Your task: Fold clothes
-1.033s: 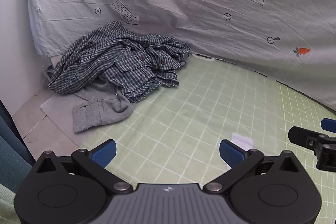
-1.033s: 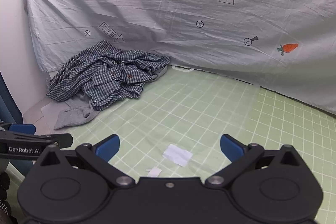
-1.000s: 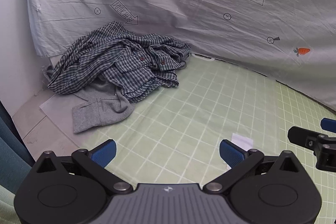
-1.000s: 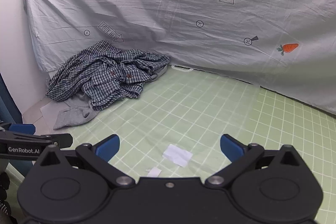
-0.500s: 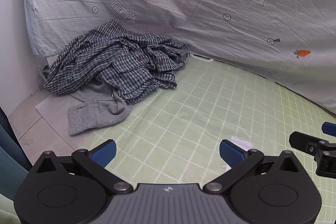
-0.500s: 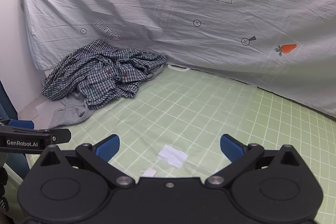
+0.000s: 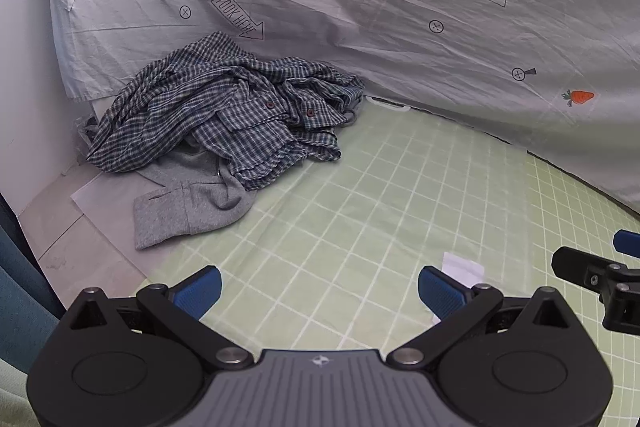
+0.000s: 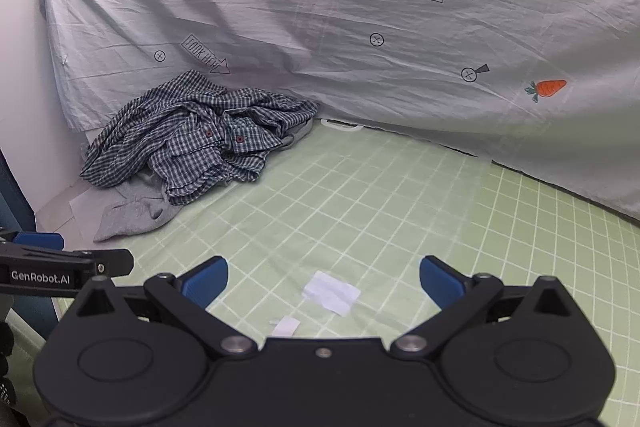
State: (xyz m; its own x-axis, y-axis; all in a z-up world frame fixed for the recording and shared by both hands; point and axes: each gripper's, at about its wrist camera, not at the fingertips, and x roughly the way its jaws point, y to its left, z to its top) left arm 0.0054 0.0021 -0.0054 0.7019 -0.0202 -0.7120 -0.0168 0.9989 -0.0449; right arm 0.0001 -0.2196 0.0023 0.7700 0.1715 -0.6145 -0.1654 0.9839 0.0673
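Left wrist view, plaid shirt [image 7: 224, 115] heaped on grey garment [image 7: 188, 207], left claw [image 7: 320, 291] spread

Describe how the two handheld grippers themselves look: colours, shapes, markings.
Both are matte black. The left gripper has two round discs on its body, silver pivot pins, angled linkage arms, a ribbed grey centre plate with a small logo, and blue pads on its fingers. The right gripper has the same build with a plain black centre. White "GenRobot.AI" lettering shows on the left gripper's side in the right wrist view.
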